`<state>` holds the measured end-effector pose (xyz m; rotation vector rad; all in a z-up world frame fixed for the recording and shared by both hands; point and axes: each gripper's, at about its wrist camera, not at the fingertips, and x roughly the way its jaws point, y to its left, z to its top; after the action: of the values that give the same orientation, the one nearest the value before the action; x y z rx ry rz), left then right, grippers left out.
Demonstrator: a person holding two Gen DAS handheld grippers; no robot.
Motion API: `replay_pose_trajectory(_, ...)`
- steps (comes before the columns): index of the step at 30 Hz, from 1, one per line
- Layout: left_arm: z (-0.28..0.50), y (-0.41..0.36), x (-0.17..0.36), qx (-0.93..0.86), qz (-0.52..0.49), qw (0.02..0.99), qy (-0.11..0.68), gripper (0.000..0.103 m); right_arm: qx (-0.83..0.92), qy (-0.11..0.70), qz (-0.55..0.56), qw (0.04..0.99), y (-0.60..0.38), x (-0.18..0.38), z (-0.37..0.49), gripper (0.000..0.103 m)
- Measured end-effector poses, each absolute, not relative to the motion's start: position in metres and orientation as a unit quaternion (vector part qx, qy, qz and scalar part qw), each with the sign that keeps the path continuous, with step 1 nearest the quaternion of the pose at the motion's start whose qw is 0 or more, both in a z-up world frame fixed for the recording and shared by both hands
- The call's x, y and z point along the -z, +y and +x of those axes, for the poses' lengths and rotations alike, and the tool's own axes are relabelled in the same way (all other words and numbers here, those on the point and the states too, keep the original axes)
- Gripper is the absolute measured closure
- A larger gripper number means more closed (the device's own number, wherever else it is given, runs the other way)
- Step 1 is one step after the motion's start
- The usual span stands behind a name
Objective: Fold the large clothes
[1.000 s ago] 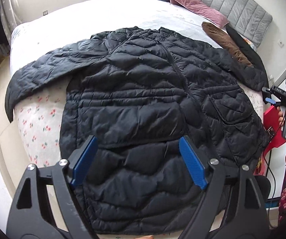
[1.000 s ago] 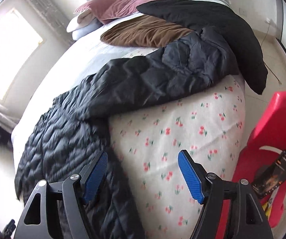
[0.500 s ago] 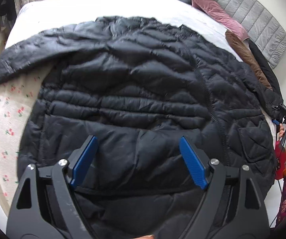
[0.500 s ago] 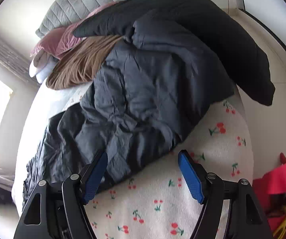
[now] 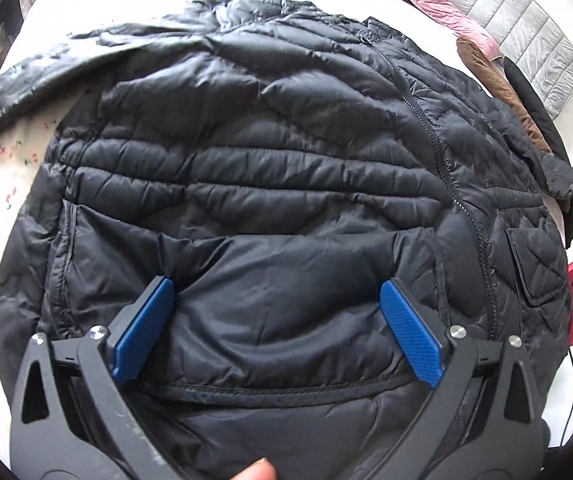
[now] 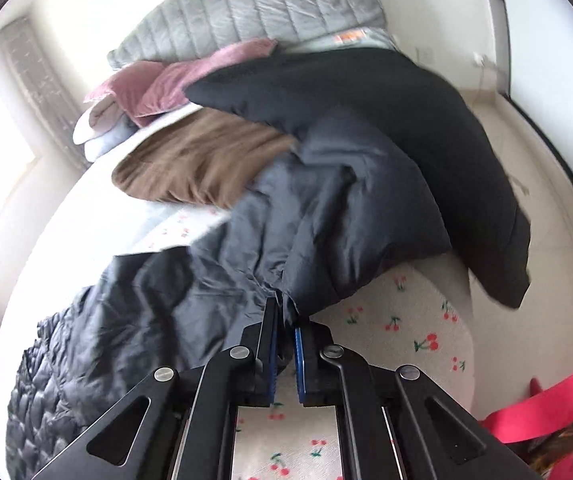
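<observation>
Between pads of right gripper [image 6: 285,312]: jacket [image 5: 286,184] sleeve [image 6: 326,216] end, clamped, jaws just closed. Left gripper [image 5: 276,328] spread wide, jaws just widened, over hem; jacket body stretches ahead.

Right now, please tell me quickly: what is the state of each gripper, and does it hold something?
Left gripper: just opened wide, holding nothing, over the black jacket.
Right gripper: just closed, shut on the jacket's sleeve.
</observation>
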<state>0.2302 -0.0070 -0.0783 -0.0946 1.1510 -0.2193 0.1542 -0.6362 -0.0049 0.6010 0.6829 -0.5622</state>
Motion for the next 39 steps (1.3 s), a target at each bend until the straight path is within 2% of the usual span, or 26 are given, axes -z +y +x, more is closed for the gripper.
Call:
replay_pose_trajectory(7, 0.23, -0.005, 0.067, 0.13, -0.053, 0.821, 0.553, 0.001, 0.224, 0.28, 0.219, 0.908, -0.574, -0.093, 0.159, 0.098)
replay_pose_trajectory(13, 0.225, 0.004, 0.033, 0.146, -0.075, 0.837, 0.522, 0.001, 0.146, 0.265, 0.162, 0.939, -0.491, -0.156, 0.185, 0.098)
replay_pose_trajectory(18, 0.227, 0.01, 0.003, 0.144, -0.065, 0.857, 0.491, 0.001, 0.061, 0.275, 0.117, 0.952, -0.408, -0.178, 0.211, 0.098)
replay_pose_trajectory(23, 0.236, 0.012, -0.016, 0.148, -0.067, 0.867, 0.471, 0.001, -0.038, 0.307, 0.112, 0.944, -0.326, -0.171, 0.246, 0.097)
replay_pose_trajectory(25, 0.24, 0.011, -0.02, 0.153, -0.069, 0.87, 0.462, 0.001, -0.087, 0.329, 0.127, 0.932, -0.302, -0.158, 0.259, 0.093)
replay_pose_trajectory(26, 0.242, 0.01, -0.022, 0.157, -0.071, 0.871, 0.459, 0.001, -0.13, 0.346, 0.141, 0.918, -0.29, -0.149, 0.268, 0.086)
replay_pose_trajectory(28, 0.247, 0.008, -0.023, 0.167, -0.078, 0.871, 0.456, 0.001, -0.197, 0.369, 0.184, 0.89, -0.275, -0.136, 0.275, 0.068)
replay_pose_trajectory(29, 0.25, 0.007, -0.023, 0.17, -0.081, 0.87, 0.456, 0.001, -0.206, 0.369, 0.201, 0.884, -0.274, -0.131, 0.275, 0.05)
replay_pose_trajectory(30, 0.253, 0.007, -0.024, 0.173, -0.083, 0.869, 0.457, 0.001, -0.209, 0.361, 0.211, 0.884, -0.276, -0.128, 0.272, 0.04)
replay_pose_trajectory(34, 0.273, -0.006, -0.022, 0.176, -0.072, 0.868, 0.459, 0.001, -0.169, 0.342, 0.223, 0.897, -0.299, -0.115, 0.258, 0.039)
replay_pose_trajectory(39, 0.311, -0.034, -0.007, 0.168, -0.042, 0.867, 0.467, 0.003, -0.062, 0.356, 0.218, 0.906, -0.342, -0.067, 0.233, 0.039)
